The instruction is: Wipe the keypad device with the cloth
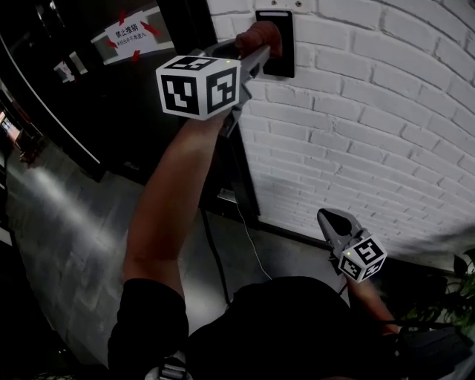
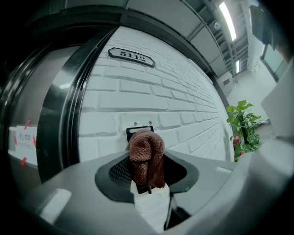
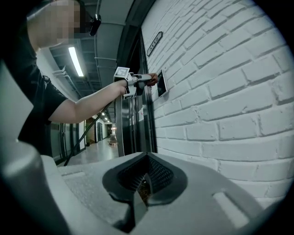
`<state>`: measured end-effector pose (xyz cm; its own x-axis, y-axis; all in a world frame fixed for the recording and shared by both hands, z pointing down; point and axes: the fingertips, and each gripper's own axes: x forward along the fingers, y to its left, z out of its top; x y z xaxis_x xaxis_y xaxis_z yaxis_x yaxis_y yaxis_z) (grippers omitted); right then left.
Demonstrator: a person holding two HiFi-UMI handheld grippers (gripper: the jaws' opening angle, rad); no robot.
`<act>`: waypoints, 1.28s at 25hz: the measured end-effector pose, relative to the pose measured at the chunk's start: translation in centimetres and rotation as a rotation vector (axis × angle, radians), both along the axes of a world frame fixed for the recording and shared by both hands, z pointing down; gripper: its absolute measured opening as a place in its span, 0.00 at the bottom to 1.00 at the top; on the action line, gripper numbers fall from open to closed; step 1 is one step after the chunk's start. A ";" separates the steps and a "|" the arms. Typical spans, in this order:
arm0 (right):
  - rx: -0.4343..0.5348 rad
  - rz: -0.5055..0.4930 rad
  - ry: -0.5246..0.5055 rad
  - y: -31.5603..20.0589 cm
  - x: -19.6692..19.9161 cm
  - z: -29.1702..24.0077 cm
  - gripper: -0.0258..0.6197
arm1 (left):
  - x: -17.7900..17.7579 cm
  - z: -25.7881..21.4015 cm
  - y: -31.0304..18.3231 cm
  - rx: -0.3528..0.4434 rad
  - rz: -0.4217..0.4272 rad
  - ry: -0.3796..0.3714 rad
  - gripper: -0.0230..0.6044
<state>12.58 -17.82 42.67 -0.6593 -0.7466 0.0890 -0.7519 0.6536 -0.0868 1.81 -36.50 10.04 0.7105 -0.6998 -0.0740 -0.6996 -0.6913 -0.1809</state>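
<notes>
A black keypad device (image 1: 280, 46) is mounted on the white brick wall (image 1: 371, 111). My left gripper (image 1: 256, 53) is raised to it at arm's length, shut on a brown cloth (image 1: 260, 35) that lies against the device's left part. In the left gripper view the bunched cloth (image 2: 147, 156) hangs between the jaws and covers most of the keypad device (image 2: 136, 131). My right gripper (image 1: 328, 218) hangs low beside the wall, jaws together and holding nothing. The right gripper view shows its closed jaws (image 3: 144, 184) and, far off, the keypad device (image 3: 161, 83).
A dark door frame (image 1: 185, 22) stands left of the device, with a white notice (image 1: 128, 33) taped on the glass. A number plate (image 2: 131, 56) sits above the device. A potted plant (image 2: 243, 126) stands to the right along the wall. A cable (image 1: 249, 237) runs down to the floor.
</notes>
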 end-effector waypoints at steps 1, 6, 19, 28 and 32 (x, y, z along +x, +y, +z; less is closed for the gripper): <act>-0.002 -0.003 0.006 -0.1 0.3 0.1 0.03 | 0.3 -0.4 -0.2 0.007 -0.001 0.003 0.31; -0.001 -0.001 0.011 -0.9 1.7 0.4 0.03 | 1.9 -1.9 -1.1 0.041 -0.004 -0.001 0.31; -0.019 -0.009 -0.023 -1.9 2.5 1.2 0.03 | 2.1 -1.4 -2.2 0.035 -0.036 -0.033 0.30; -0.036 -0.003 -0.026 -2.2 3.0 1.9 0.03 | 2.2 -0.3 -2.3 0.021 -0.036 -0.049 0.30; -0.037 -0.015 -0.026 -2.1 2.6 2.0 0.03 | 2.4 0.7 -2.2 0.006 -0.031 -0.065 0.30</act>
<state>15.16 -19.89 44.64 -0.6728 -0.7331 0.0994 -0.7392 0.6607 -0.1306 4.17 -38.66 10.71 0.6922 -0.7209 -0.0328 -0.7072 -0.6685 -0.2304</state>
